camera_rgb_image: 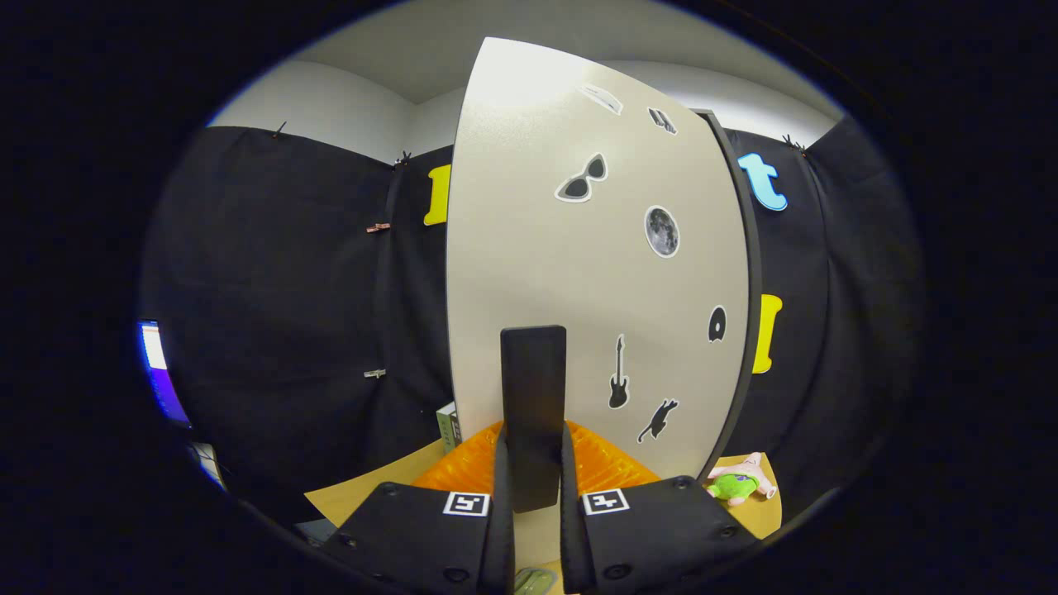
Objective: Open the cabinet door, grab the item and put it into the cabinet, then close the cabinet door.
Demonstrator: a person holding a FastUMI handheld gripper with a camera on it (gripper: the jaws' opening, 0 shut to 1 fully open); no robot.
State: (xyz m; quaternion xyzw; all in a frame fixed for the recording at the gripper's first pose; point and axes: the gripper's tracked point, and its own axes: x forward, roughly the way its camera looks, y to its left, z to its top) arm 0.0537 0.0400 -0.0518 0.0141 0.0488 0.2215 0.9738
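The cabinet door (579,248), pale and dotted with stickers, stands right ahead of the gripper (534,483), whose jaws are closed on its black handle (534,413). A plush toy (738,483) lies on the worktop (364,492) beyond the door's right edge.

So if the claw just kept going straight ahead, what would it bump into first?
It already has it: the claw is shut on the black handle of the cabinet door. Straight ahead, it would press into the door panel right behind the handle, though how deep that gap runs is unclear.
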